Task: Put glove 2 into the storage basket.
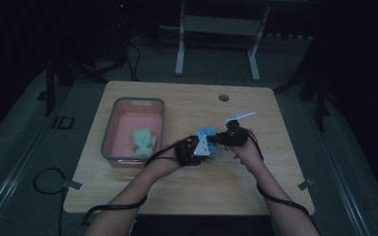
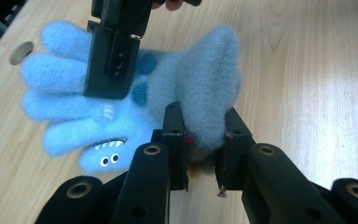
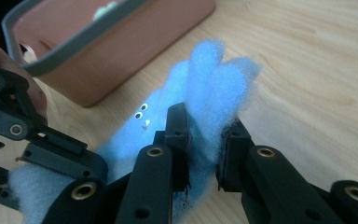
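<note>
Both grippers share one blue glove (image 2: 121, 116) above the bench (image 1: 256, 177), beside the pink bin (image 1: 109, 129). The left gripper (image 2: 200, 140) has its jaws clamped on the cuff; the right gripper (image 3: 204, 140) has its jaws pinched on the finger end. Held by both ends, the soft glove stays spread instead of drooping (a green glove (image 1: 143, 141) already lies in the bin, probably its destination).

No writing, label, brand, number or sign can be read anywhere in the pictures. The fuzzy light-blue knitted glove (image 2: 121, 93) bears only a stitched face of two small eyes and a toothed mouth, without letters. The pink plastic bin with a grey rim (image 1: 109, 129) carries no legible marking.
</note>
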A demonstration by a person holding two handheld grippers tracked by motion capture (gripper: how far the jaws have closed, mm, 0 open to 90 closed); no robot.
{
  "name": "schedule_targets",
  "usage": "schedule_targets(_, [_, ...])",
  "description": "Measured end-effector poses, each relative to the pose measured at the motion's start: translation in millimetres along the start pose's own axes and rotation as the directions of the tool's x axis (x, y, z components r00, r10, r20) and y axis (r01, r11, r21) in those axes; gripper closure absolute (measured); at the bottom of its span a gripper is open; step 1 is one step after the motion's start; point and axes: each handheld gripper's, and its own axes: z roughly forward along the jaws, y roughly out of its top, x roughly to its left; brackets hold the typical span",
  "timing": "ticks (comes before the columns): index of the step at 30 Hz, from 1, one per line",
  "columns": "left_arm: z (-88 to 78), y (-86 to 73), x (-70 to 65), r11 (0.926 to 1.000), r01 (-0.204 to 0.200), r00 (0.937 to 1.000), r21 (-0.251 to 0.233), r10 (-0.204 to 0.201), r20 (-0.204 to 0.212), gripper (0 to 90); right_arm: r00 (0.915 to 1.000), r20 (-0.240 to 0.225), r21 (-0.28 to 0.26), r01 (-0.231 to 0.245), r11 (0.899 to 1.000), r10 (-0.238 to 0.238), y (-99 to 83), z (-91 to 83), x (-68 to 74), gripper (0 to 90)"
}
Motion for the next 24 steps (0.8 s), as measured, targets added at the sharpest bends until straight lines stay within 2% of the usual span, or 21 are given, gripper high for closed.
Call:
schedule_targets(6, [-13.1, -2.8, 4.7, 0.9999, 0.01, 0.9998, 0.007, -0.01, -0.019, 76.3, 0.9996, -0.002, -0.002, 0.027, 1.0, -0.027, 14.1, 4.9, 9.0, 77.7])
schedule_targets(12, [-25.8, -6.4, 8.6, 0.9996, 0.028, 0.9991, 0.007, -0.028, -0.031, 76.4, 0.9989, -0.023, -0.007, 0.04, 0.999, -0.04, 27.0, 9.9, 16.0, 77.7])
schedule_targets(24, [-50.7, -12.8, 18.0, 0.999, 0.04, 0.997, 0.02, -0.039, -0.066, 76.4, 0.9967, -0.043, -0.022, 0.068, 0.997, -0.069, 51.0, 18.8, 31.2, 77.6])
